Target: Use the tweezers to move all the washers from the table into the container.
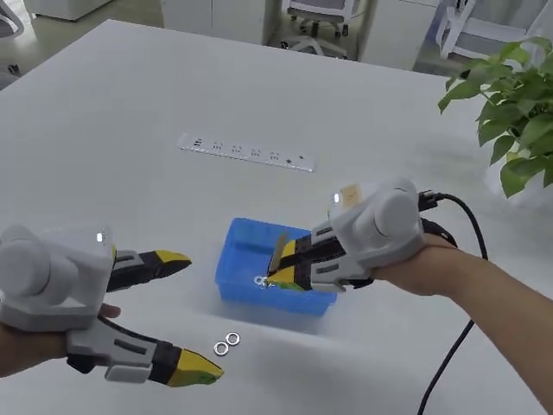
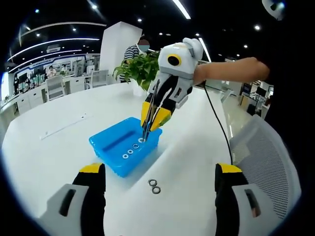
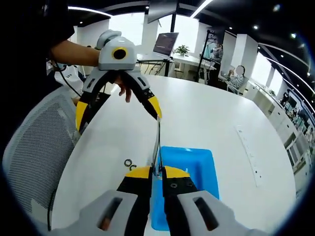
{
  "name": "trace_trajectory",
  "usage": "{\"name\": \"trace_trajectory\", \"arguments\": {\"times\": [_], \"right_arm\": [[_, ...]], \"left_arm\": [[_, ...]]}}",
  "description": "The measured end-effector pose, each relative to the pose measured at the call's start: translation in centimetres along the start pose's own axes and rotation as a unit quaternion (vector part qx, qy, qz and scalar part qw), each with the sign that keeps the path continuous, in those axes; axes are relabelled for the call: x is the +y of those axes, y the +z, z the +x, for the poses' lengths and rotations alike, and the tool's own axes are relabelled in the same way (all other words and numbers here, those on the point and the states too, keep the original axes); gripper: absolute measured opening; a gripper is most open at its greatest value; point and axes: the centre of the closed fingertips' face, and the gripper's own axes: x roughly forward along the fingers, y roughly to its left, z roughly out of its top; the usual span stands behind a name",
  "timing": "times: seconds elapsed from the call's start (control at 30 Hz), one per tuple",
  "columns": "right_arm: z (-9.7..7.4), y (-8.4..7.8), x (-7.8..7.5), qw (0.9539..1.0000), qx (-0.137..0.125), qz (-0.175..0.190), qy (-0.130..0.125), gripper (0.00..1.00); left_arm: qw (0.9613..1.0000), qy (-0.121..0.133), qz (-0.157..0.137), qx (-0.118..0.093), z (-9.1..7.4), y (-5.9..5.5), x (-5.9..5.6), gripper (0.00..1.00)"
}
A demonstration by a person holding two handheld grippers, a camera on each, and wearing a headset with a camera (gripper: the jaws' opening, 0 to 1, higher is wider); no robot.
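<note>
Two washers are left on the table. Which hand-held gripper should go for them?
Right: the right hand-held gripper is shut on the tweezers; the left hand-held gripper is open and empty.

Bright overhead light; soft shadows; fisheye warp

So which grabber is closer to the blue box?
Right. The right gripper hangs over the blue box, its tweezers pointing down into it. The left gripper is off to the box's side, open, above the table near two loose washers.
</note>
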Motion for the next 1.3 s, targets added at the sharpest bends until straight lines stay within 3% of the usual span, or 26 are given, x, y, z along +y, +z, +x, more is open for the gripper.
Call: {"name": "trace_trajectory", "arguments": {"times": [0.63, 1.3], "right_arm": [[1.2, -2.0, -3.7, 0.9998, 0.007, -0.005, -0.017, 0.09], [4.1, -4.9, -5.1, 0.9997, 0.023, 0.004, -0.008, 0.09]], "left_arm": [[1.0, -0.001, -0.002, -0.008, -0.3, 0.5, 0.5, 0.99], [0.9999, 0.0, 0.003, -0.012, 0.2, 1.4, 2.1, 0.96]]}}
